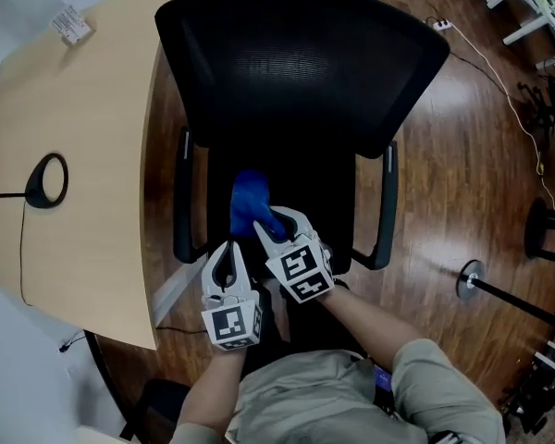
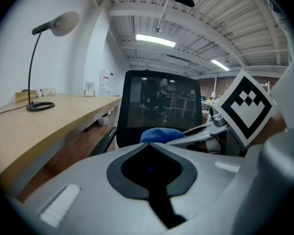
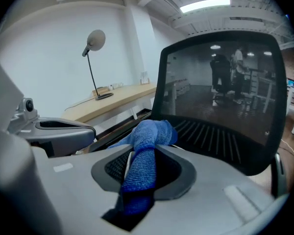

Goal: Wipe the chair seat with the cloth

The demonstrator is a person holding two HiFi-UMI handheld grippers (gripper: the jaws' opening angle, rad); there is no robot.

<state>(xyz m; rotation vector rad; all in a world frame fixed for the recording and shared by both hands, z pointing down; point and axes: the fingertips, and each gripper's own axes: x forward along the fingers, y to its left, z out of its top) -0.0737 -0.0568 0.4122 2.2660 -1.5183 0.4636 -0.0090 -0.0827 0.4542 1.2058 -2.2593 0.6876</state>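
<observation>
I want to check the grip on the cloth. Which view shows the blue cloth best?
The right gripper view: the blue cloth lies close-up, clamped between the jaws. The head view shows it small, from above; the left gripper view shows only its top.

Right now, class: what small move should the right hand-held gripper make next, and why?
Probably lower the right hand-held gripper until the blue cloth presses flat on the chair seat. The cloth is clamped in its jaws and bunched over the seat, but firm contact isn't evident.

No text, label or number is legible anywhere.
</observation>
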